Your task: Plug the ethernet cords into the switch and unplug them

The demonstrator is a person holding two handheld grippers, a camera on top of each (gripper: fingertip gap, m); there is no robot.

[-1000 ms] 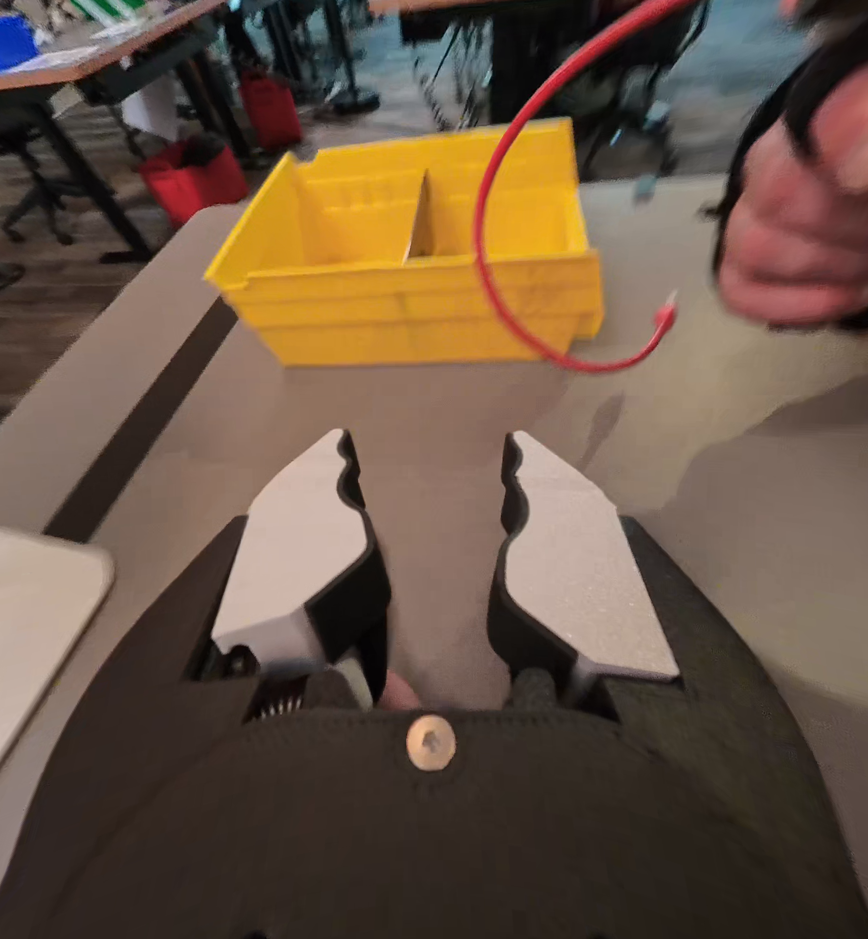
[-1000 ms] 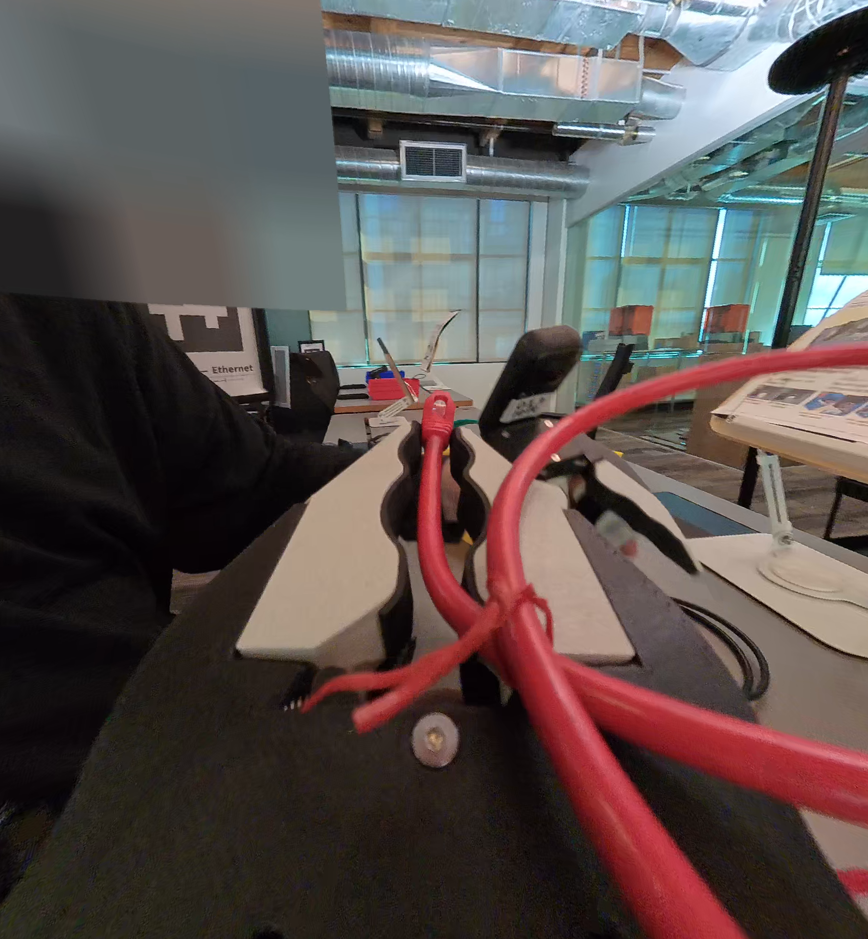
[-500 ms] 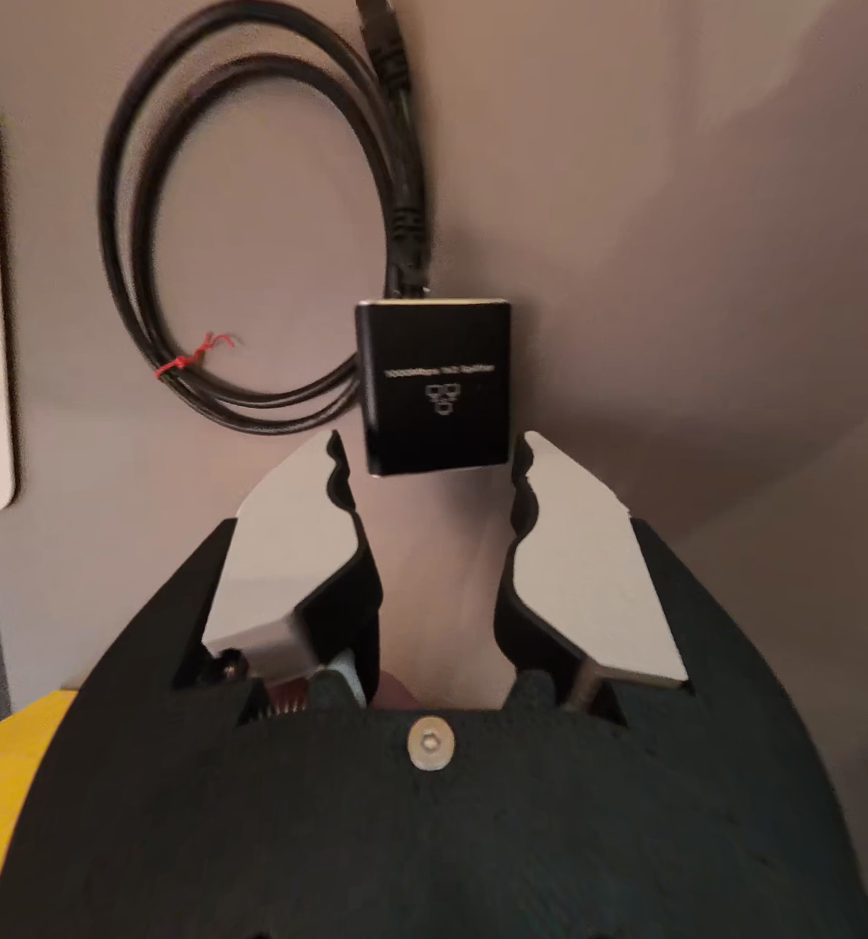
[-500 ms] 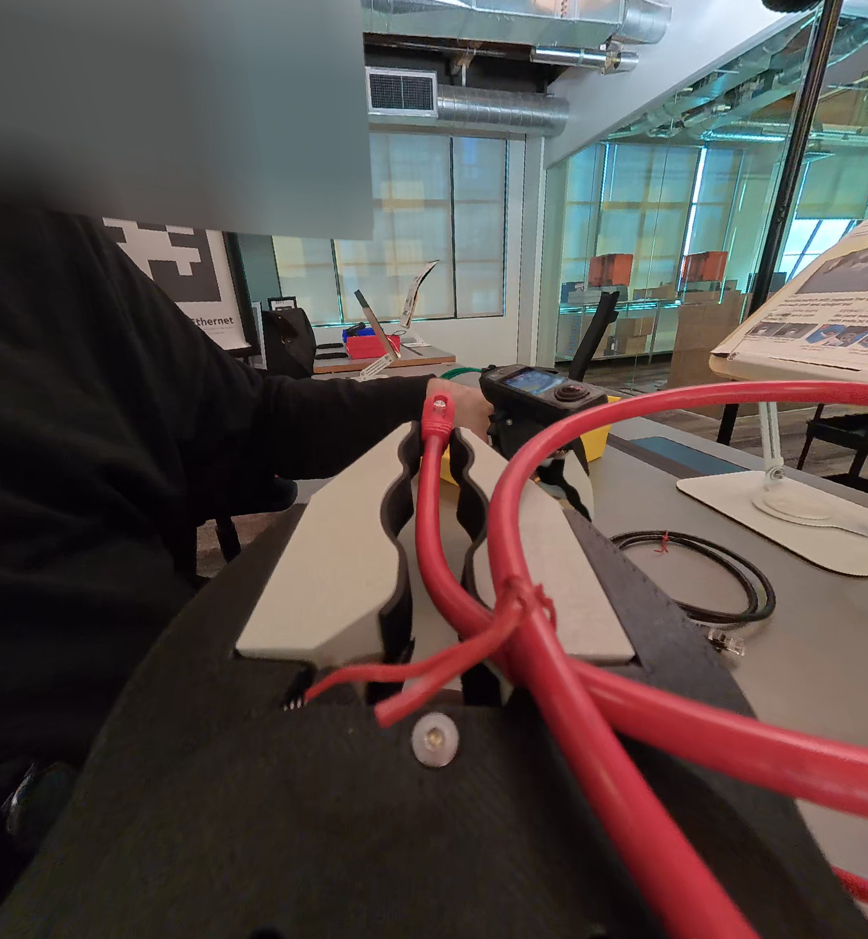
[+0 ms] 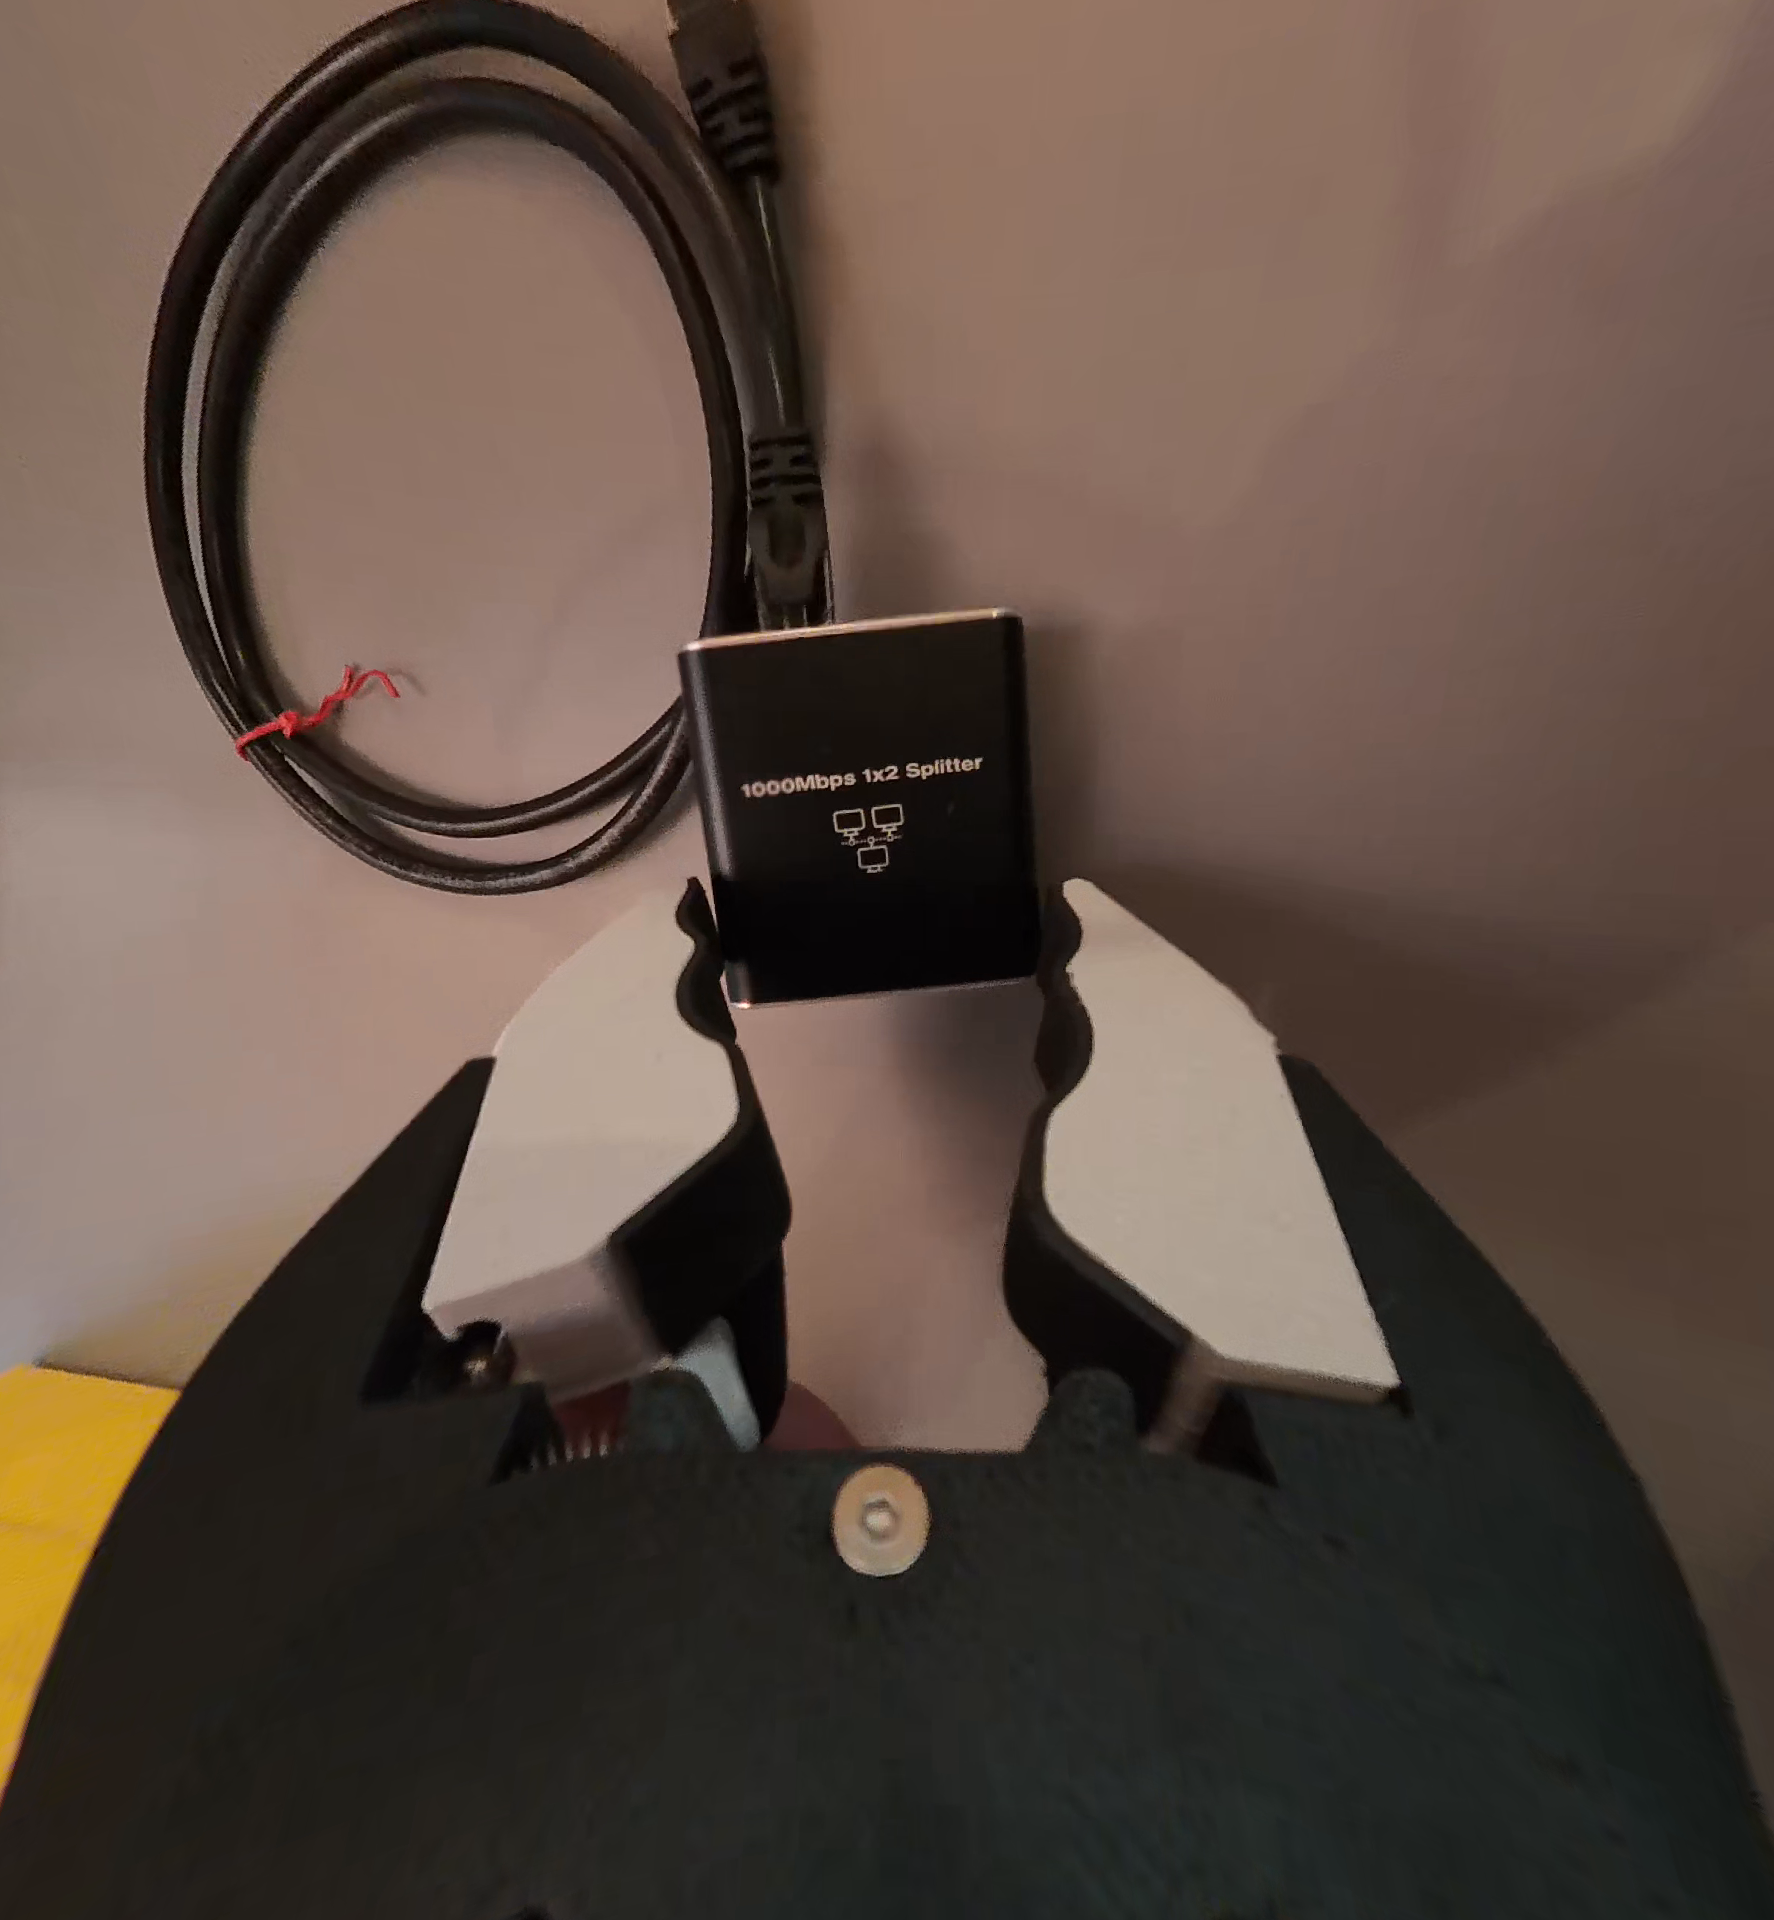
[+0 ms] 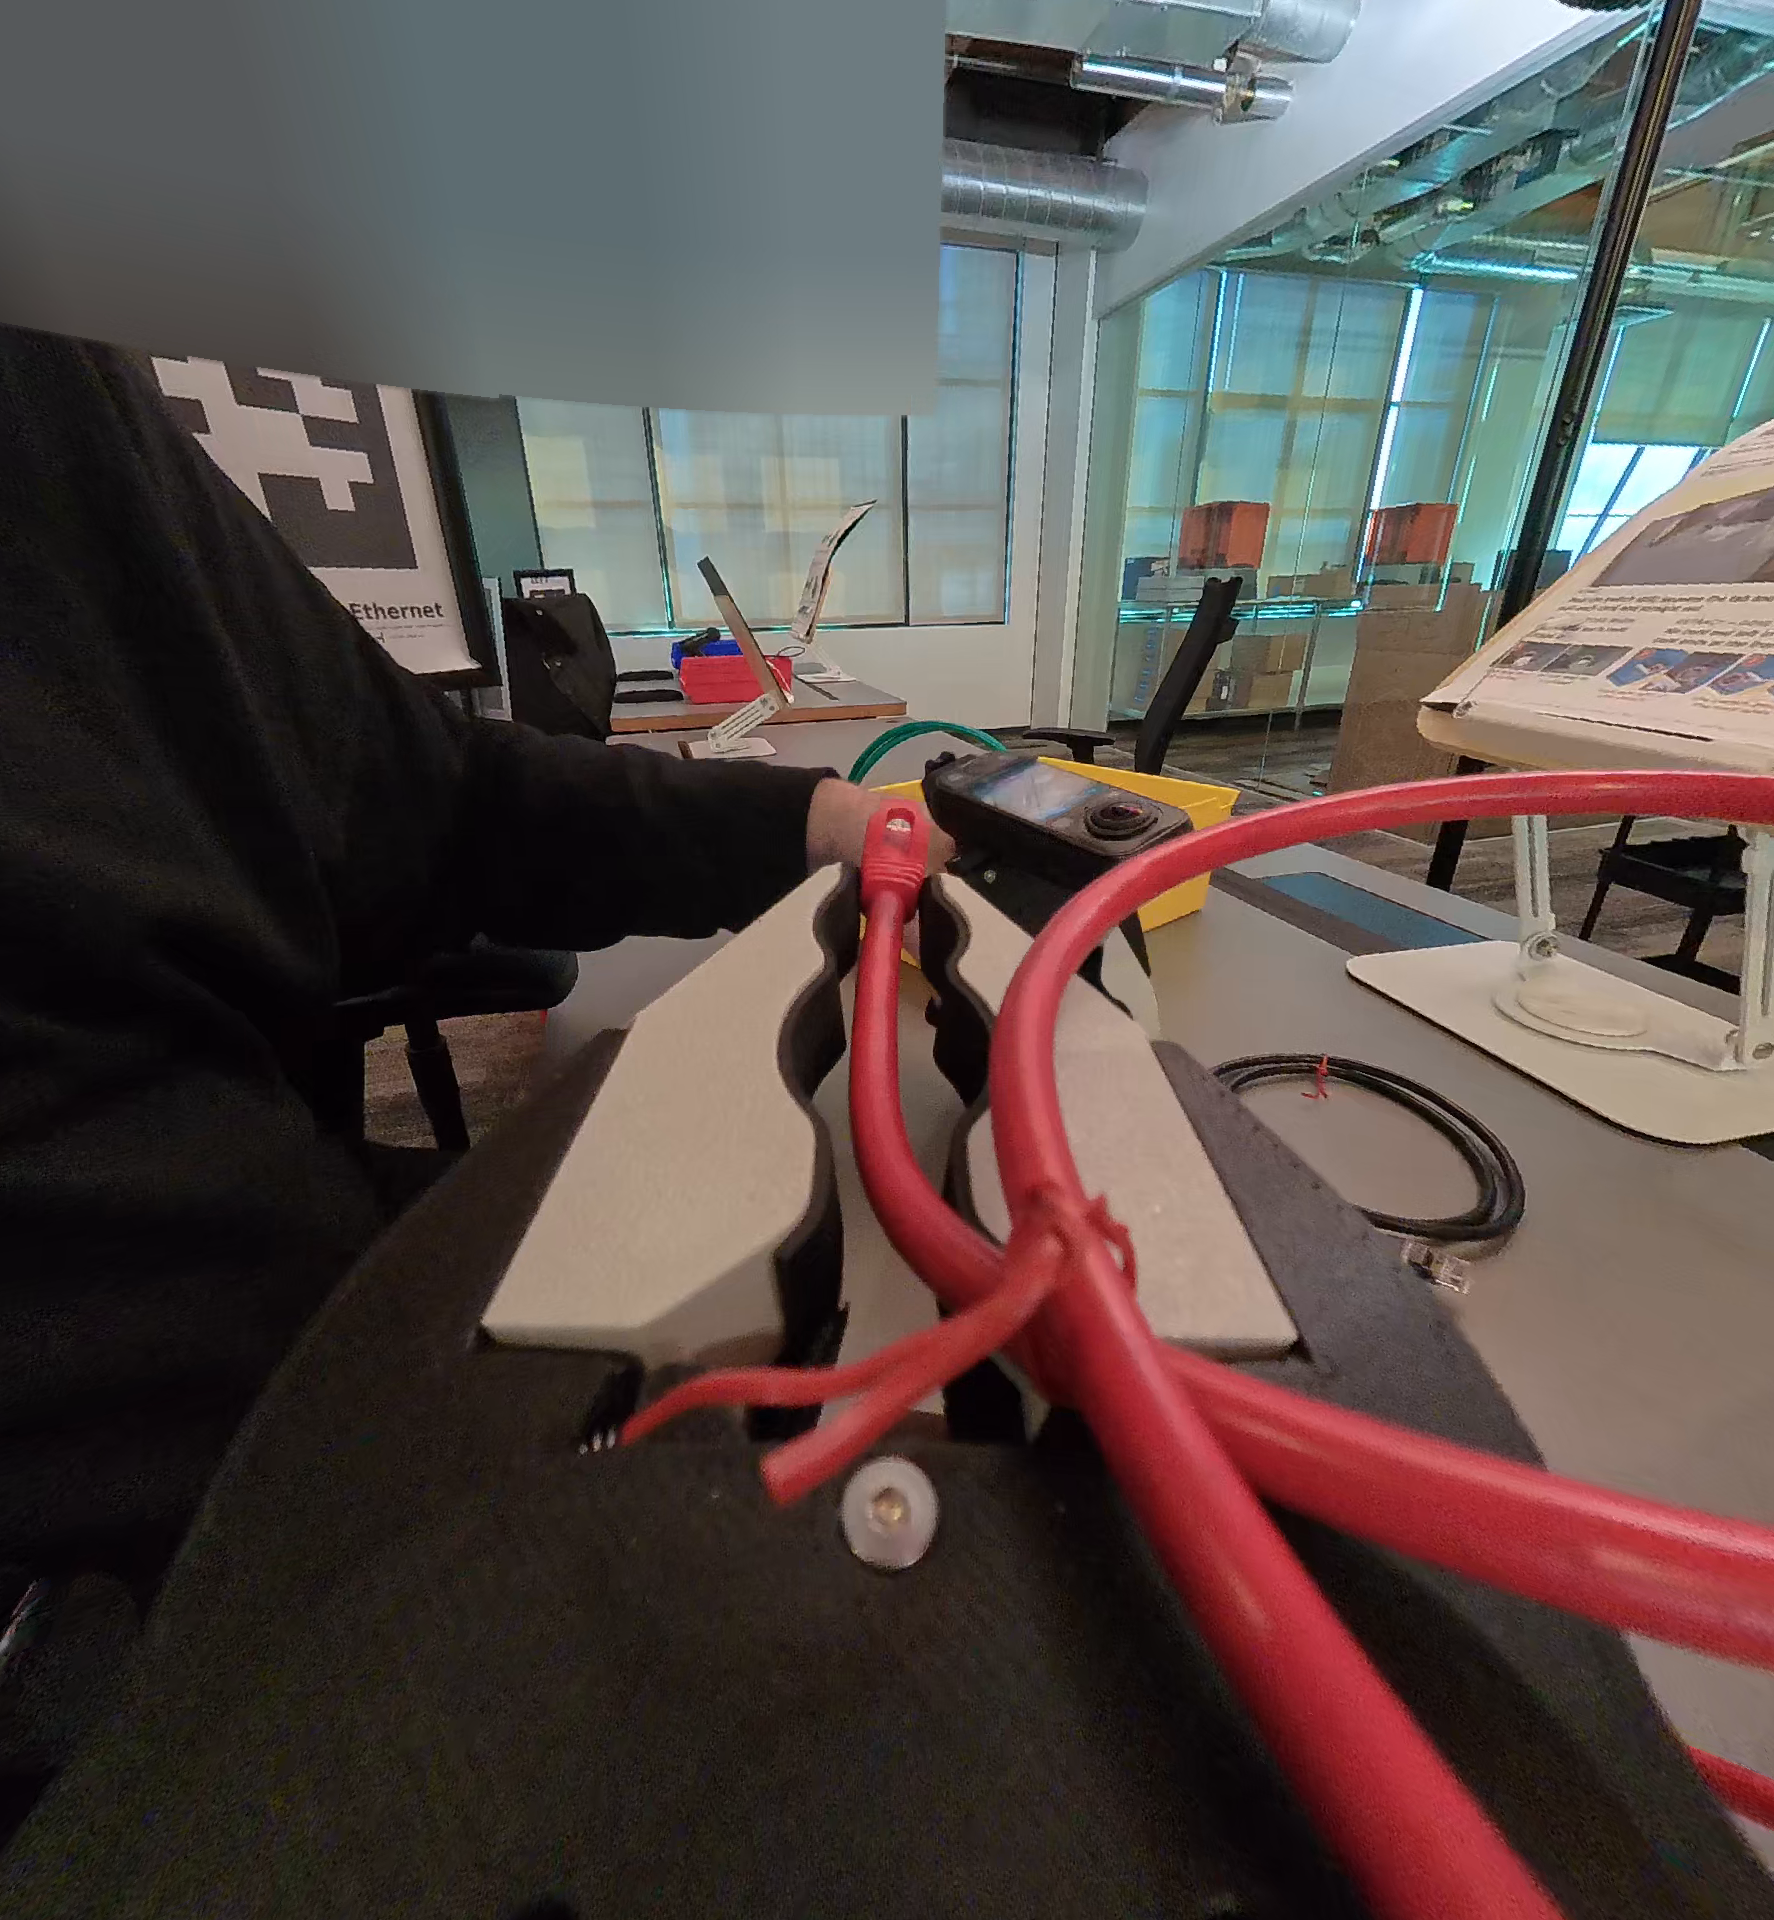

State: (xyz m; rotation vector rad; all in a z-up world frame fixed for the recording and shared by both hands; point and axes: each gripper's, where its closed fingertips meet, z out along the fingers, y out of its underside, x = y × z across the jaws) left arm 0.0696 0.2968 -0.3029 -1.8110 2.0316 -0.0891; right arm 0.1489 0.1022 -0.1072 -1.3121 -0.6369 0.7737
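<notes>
The black switch (image 5: 867,790) lies flat on the grey table. A coiled black ethernet cord (image 5: 208,436) is plugged into its far side by one plug (image 5: 784,520); its other plug (image 5: 722,73) lies loose. My left gripper (image 5: 878,935) is open, its jaws standing close on either side of the switch's near end. My right gripper (image 6: 888,904) is shut on the red ethernet cord (image 6: 1382,810) just behind its plug (image 6: 893,842), held above the table. The left gripper (image 6: 1049,821) also shows in the right wrist view.
A yellow bin (image 6: 1195,821) stands behind the left gripper, with a green cord (image 6: 904,738) over it; the bin's edge (image 5: 10,1558) also shows in the left wrist view. A white stand (image 6: 1589,997) with a printed sheet is at right. A person's black sleeve (image 6: 550,831) fills the left. My right fingertips sit around 30 centimeters from my left ones.
The left gripper swung from the yellow bin down over the switch and moved forward until its jaws straddle it. The right gripper kept hold of the red cord.
</notes>
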